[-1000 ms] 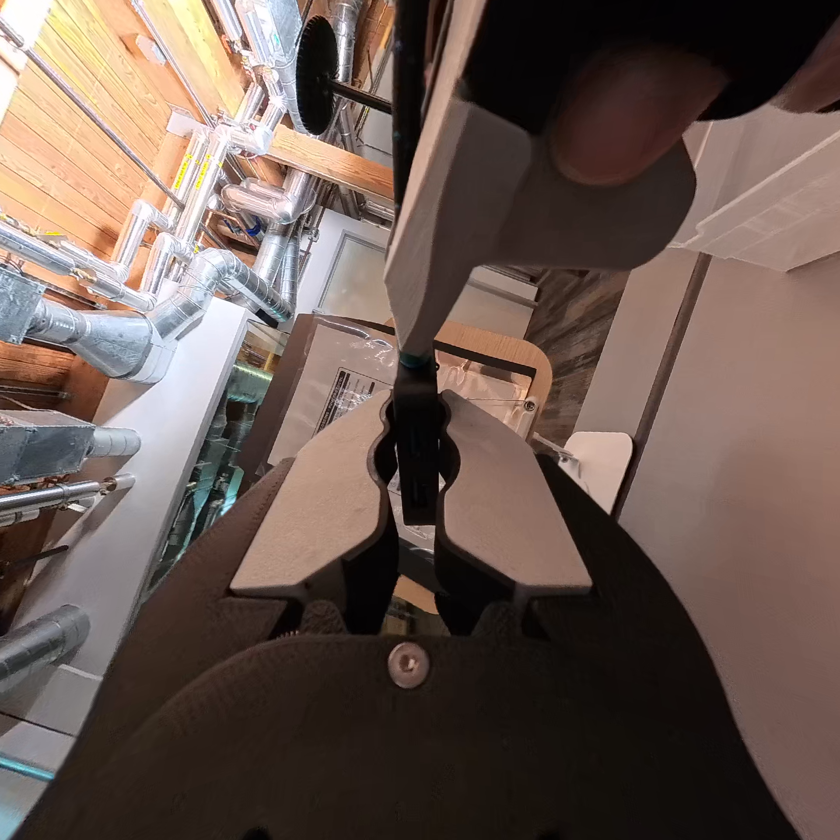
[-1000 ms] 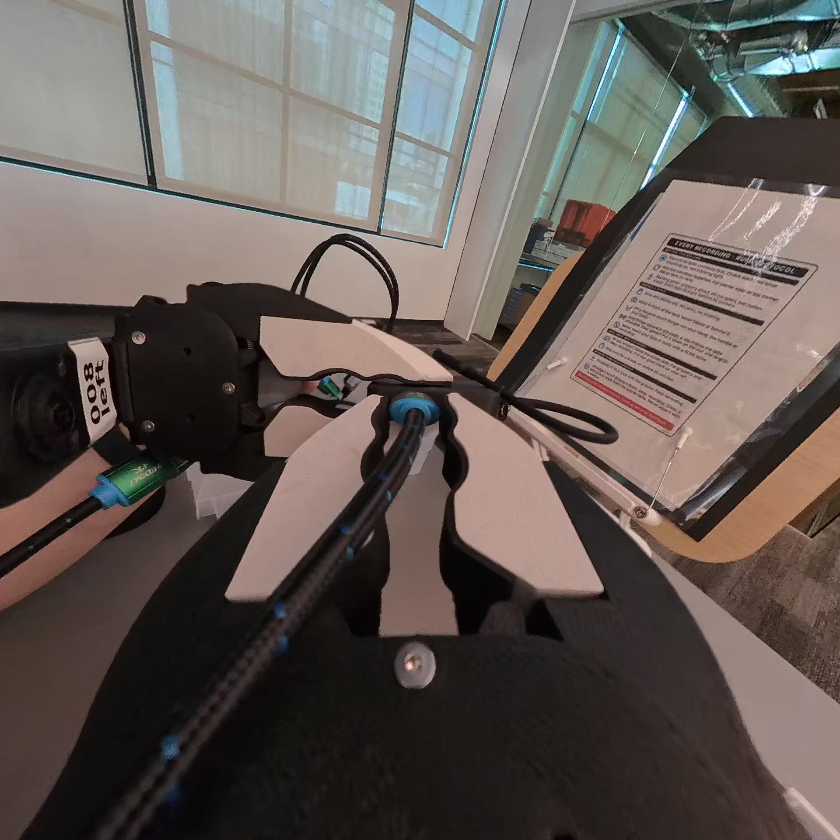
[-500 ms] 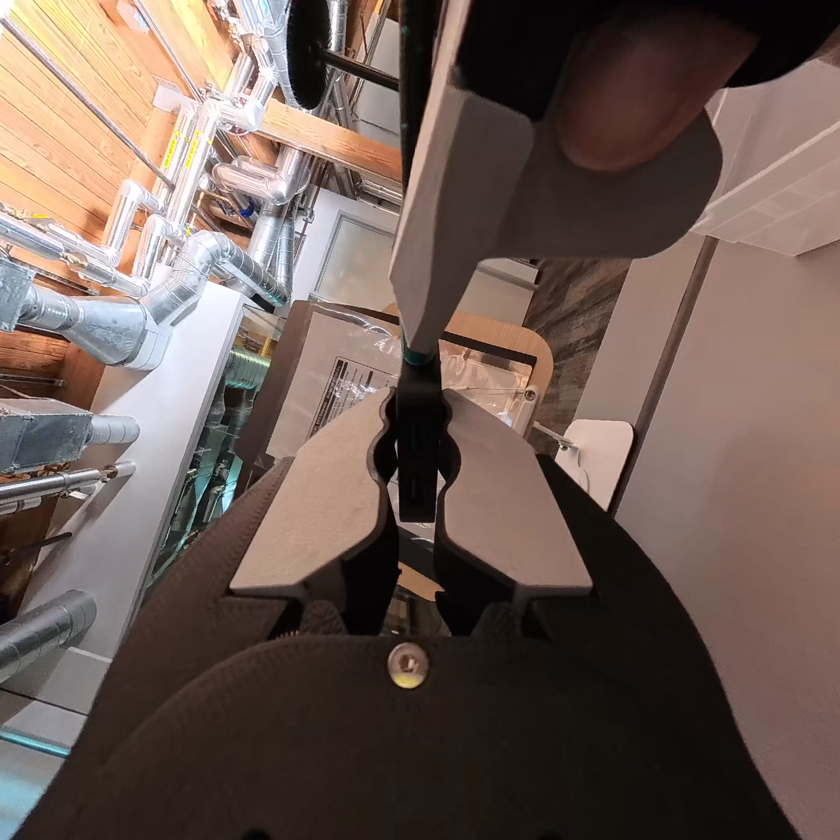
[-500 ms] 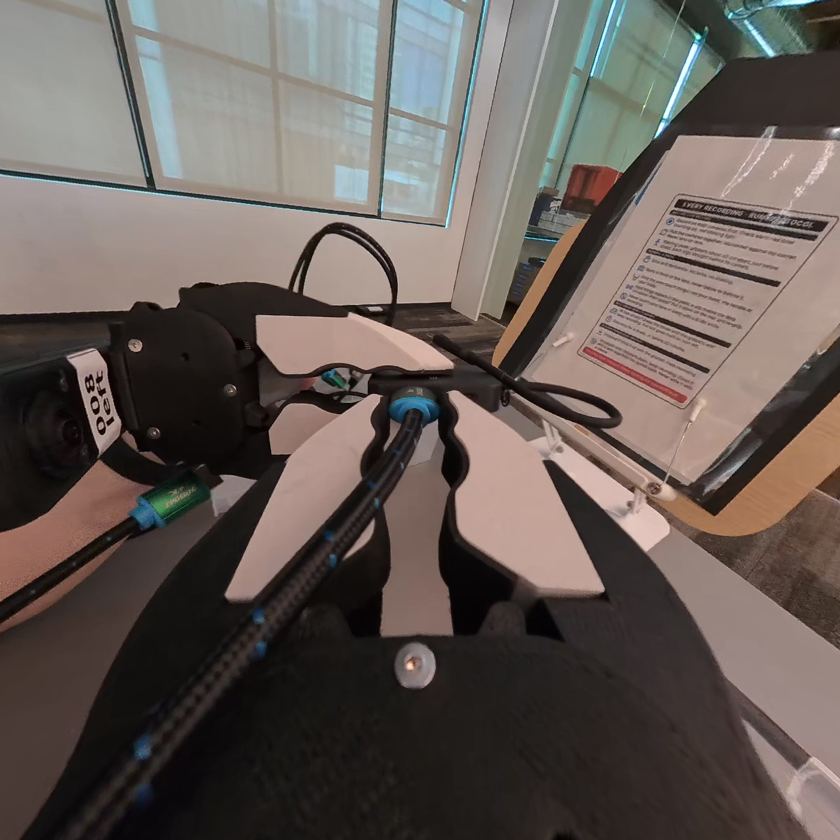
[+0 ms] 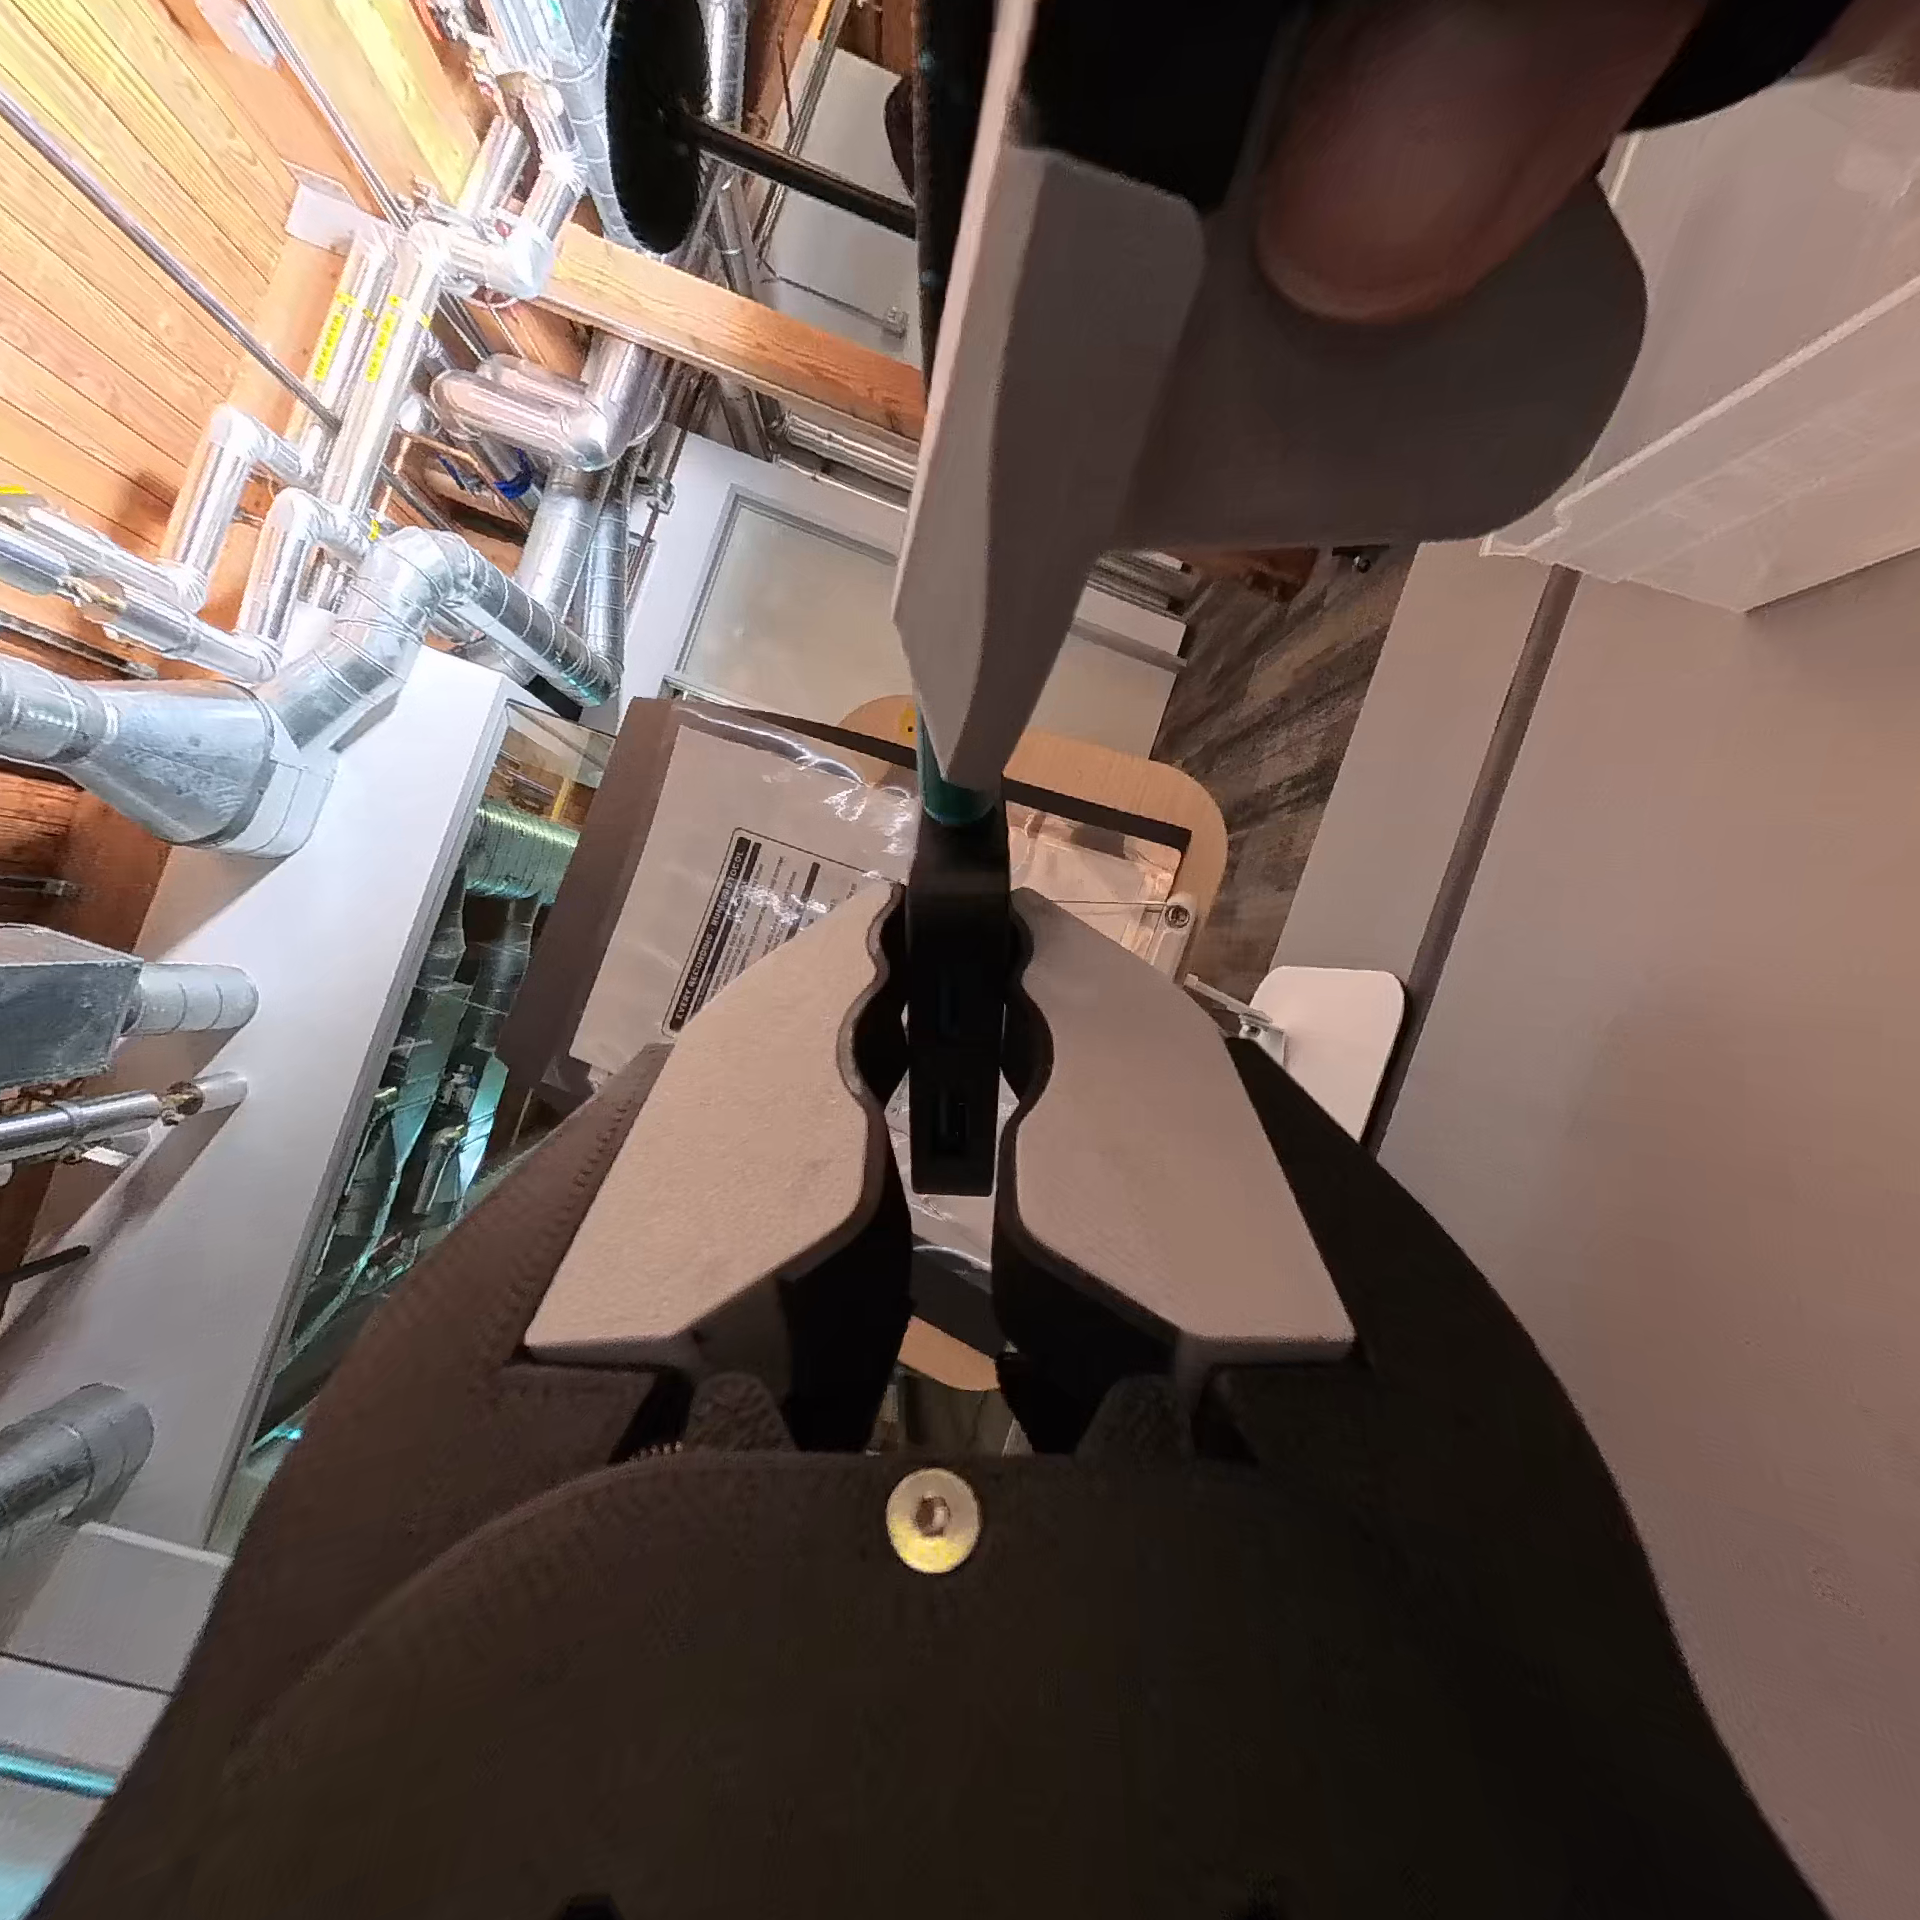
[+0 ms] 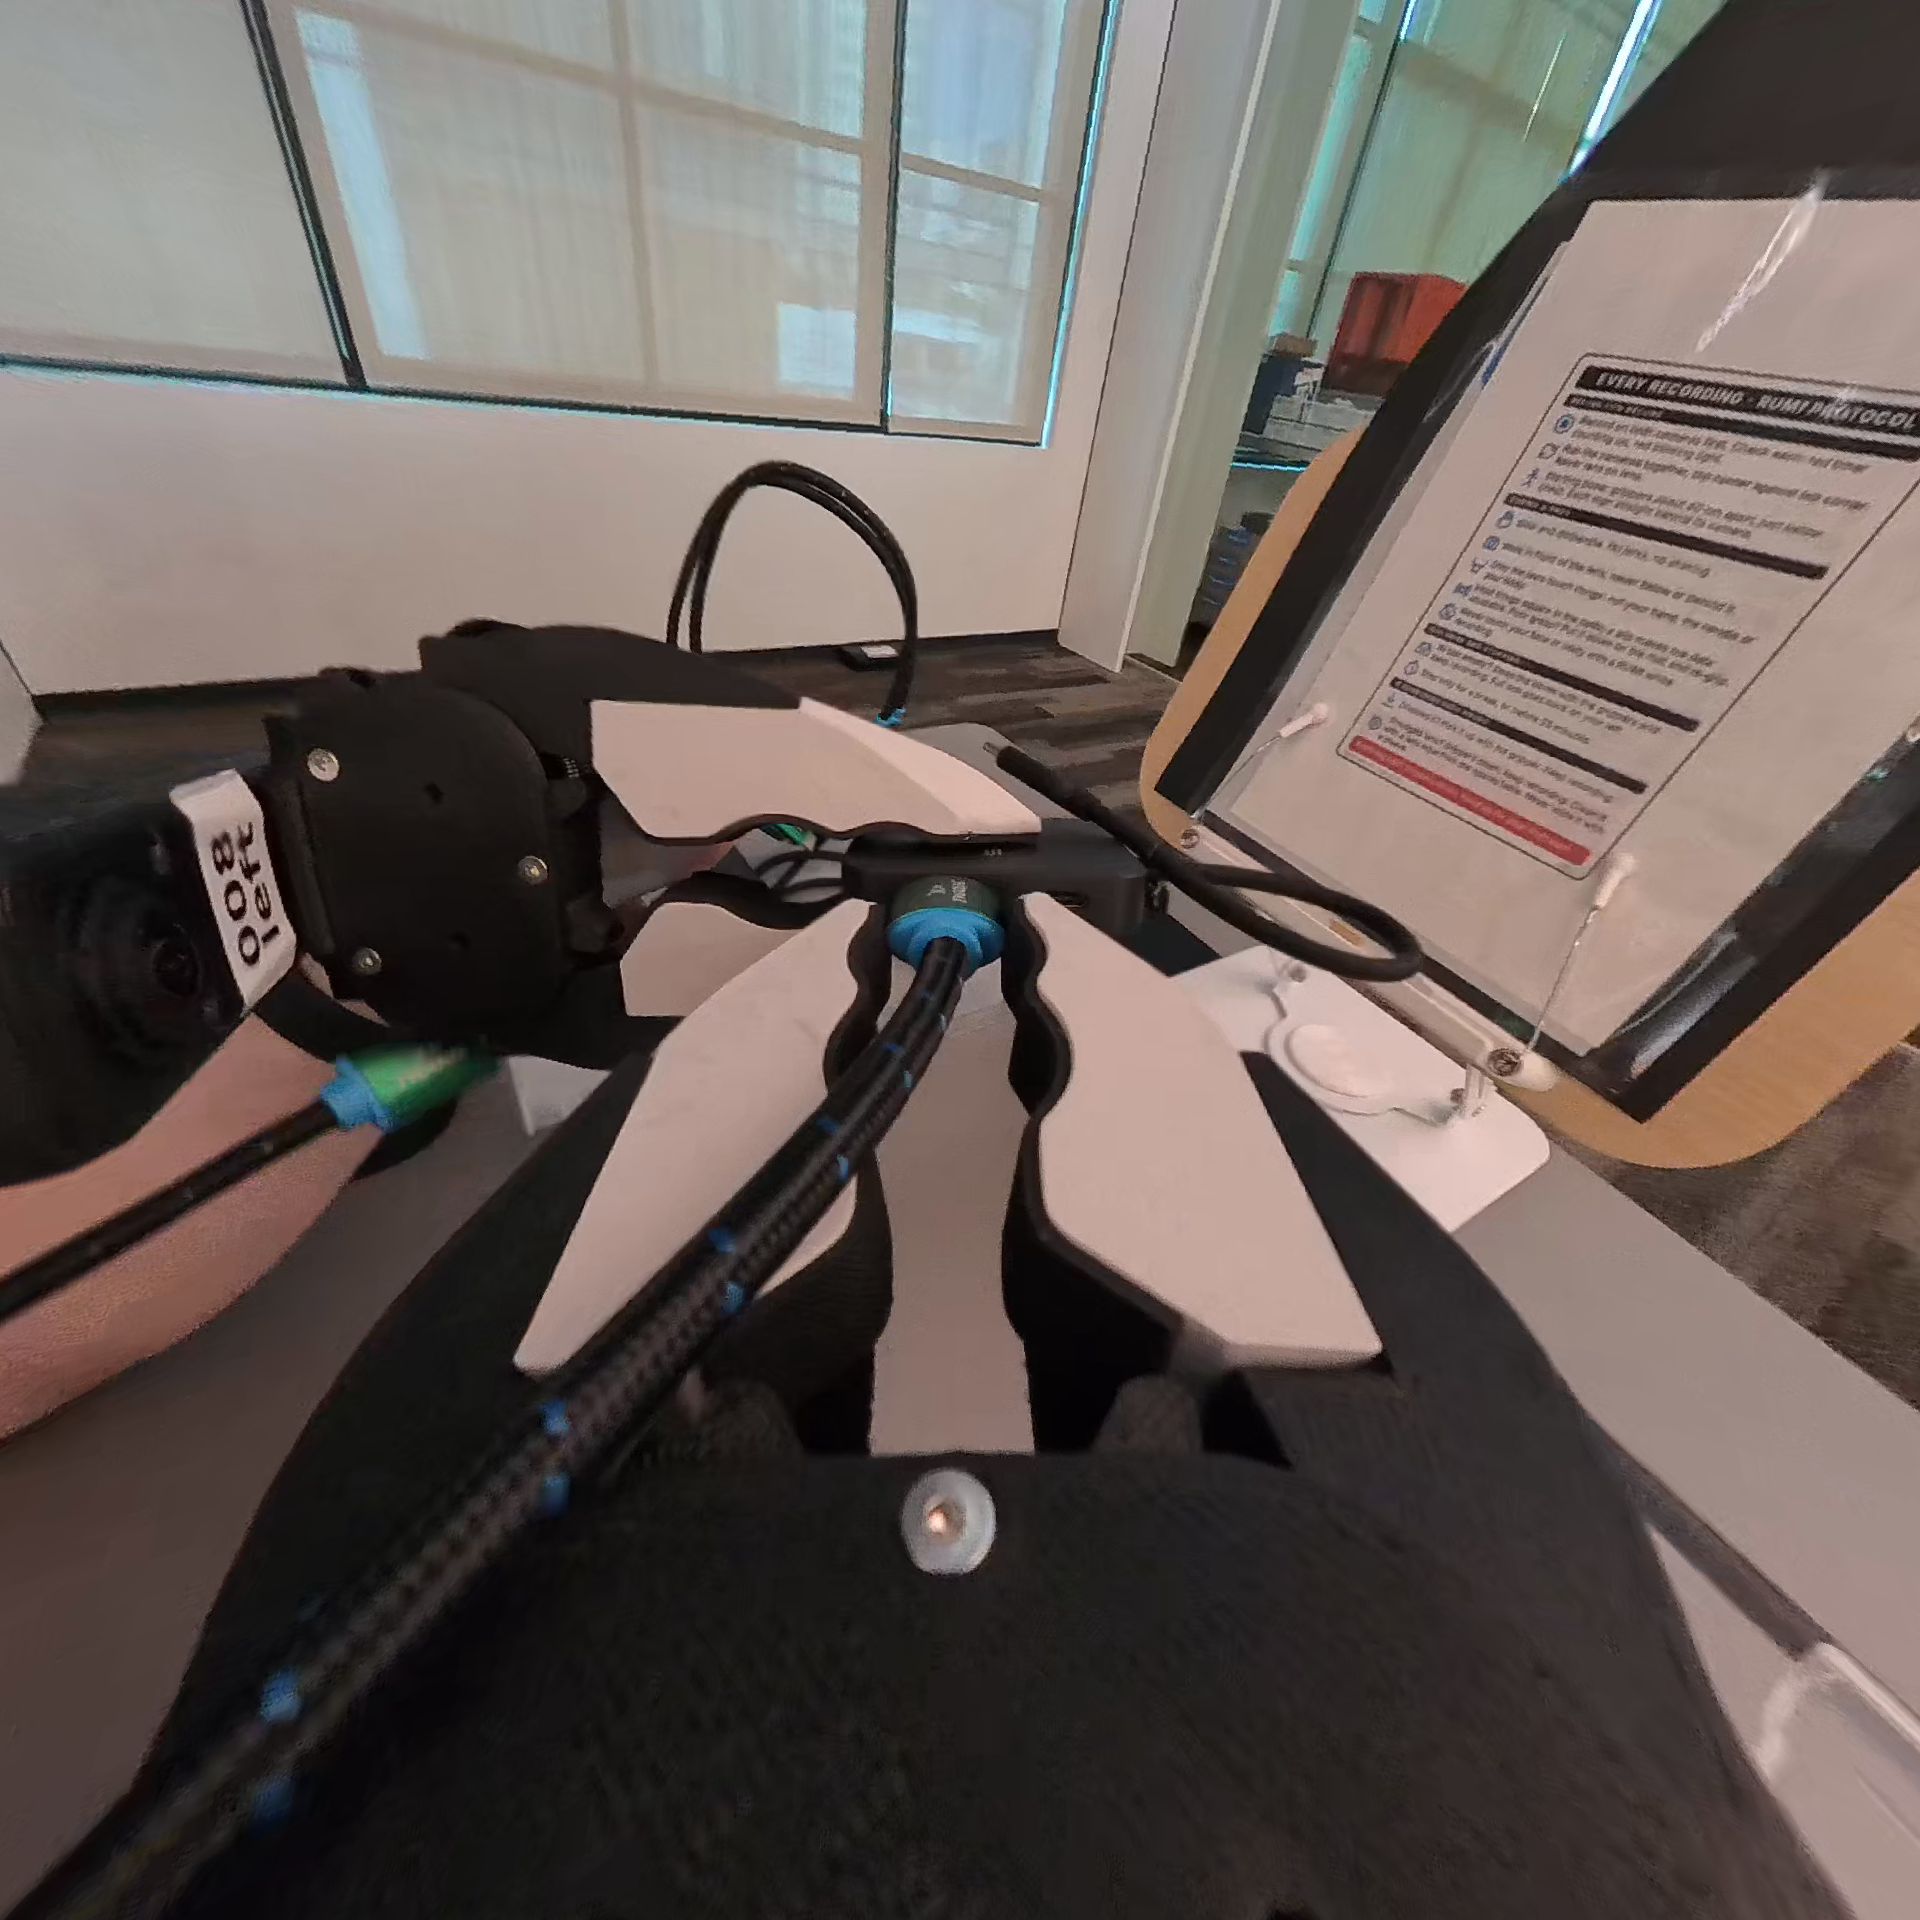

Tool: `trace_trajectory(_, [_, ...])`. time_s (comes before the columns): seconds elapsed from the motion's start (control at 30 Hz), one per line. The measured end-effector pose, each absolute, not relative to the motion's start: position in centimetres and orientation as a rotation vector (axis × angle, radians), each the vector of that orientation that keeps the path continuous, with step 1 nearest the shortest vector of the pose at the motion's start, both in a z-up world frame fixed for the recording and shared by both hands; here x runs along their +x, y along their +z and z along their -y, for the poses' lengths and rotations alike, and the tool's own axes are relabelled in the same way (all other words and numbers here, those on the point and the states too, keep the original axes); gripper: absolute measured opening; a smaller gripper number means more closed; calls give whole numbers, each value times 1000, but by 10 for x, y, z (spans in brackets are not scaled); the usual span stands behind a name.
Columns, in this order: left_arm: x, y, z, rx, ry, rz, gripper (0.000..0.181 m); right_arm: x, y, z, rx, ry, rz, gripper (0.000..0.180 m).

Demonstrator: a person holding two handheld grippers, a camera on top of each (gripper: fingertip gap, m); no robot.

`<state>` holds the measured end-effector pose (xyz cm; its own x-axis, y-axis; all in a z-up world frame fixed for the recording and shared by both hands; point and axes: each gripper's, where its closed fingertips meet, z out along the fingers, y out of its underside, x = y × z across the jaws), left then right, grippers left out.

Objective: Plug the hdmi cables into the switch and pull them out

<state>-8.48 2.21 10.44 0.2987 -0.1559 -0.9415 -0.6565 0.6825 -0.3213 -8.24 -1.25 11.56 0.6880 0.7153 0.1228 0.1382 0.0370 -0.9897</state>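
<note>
My left gripper (image 5: 956,925) is shut on the black HDMI switch (image 5: 956,1039), a thin box seen edge-on and held in the air. In the right wrist view my right gripper (image 6: 945,914) is shut on a green HDMI plug (image 6: 940,896) with a blue collar, pressed against the switch's (image 6: 1081,883) near side. I cannot tell how deep it sits. Its braided cable (image 6: 727,1247) trails back over the gripper. The left gripper's upper finger (image 6: 790,758) lies on the switch. A second green plug (image 6: 416,1070) hangs at the left.
A framed instruction sheet (image 6: 1558,623) stands at the right on a white base (image 6: 1351,1091) on the grey table (image 6: 1662,1351). The switch's own black lead (image 6: 1299,914) curls in front of it. Black cable loops (image 6: 810,540) rise behind. A person's forearm (image 6: 135,1247) is at the left.
Both grips hold as before. The right wrist view has shifted, so the plug's green shell now shows above its blue collar. The second green plug has drifted right.
</note>
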Motion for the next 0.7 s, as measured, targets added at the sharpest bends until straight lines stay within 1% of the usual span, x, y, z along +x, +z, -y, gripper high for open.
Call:
trace_trajectory(0.13, [-85, 108, -19, -788, 390, -1258, 13, -82, 118, 16, -1493, 430, 770, 22])
trace_trajectory(0.33, [-80, 114, -12, -781, 381, -1253, 14, -78, 125, 23, -1496, 516, 772, 22])
trace_trajectory(0.53, [-75, 112, -17, -814, 392, -1256, 14, -72, 123, 20, -1505, 284, 805, 22])
trace_trajectory(0.7, [-68, 115, -13, -806, 358, -1256, 14, -66, 127, 23, -1509, 388, 789, 22])
